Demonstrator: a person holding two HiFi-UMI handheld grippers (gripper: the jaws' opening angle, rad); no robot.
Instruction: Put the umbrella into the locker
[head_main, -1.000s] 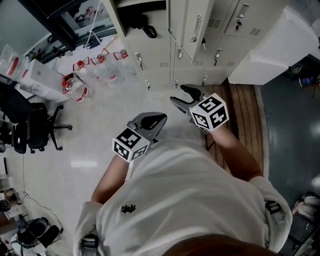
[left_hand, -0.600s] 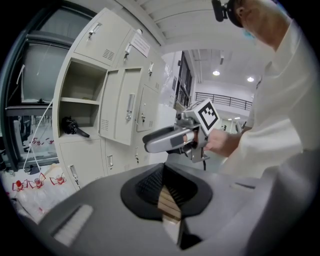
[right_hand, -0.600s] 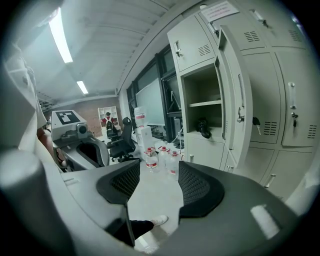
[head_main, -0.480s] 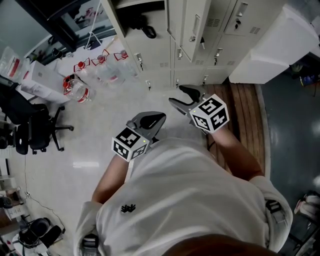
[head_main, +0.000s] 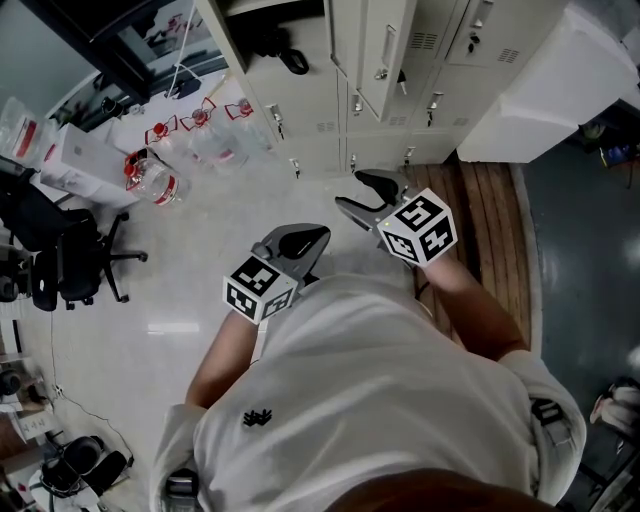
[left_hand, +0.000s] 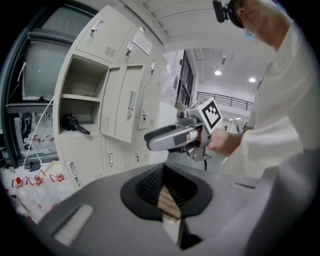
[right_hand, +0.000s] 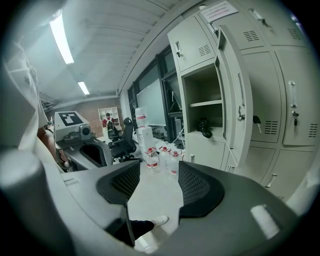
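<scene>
The black umbrella (head_main: 285, 55) lies on the shelf inside the open locker (head_main: 255, 75); it also shows as the dark umbrella (left_hand: 72, 122) and the umbrella (right_hand: 204, 126) in the gripper views. My left gripper (head_main: 303, 240) is held low in front of the person's body, its jaws shut with nothing between them, and the left gripper (left_hand: 167, 187) shows its pads meeting. My right gripper (head_main: 358, 192) sits a little nearer the lockers, jaws apart and empty, as the right gripper (right_hand: 159, 182) shows. Both are well short of the locker.
The locker door (head_main: 385, 50) hangs open to the right of the compartment. Several water bottles (head_main: 200, 130) stand on the floor at the left, near a black office chair (head_main: 60, 255). A wooden platform (head_main: 490, 210) and a white block (head_main: 540, 90) lie at the right.
</scene>
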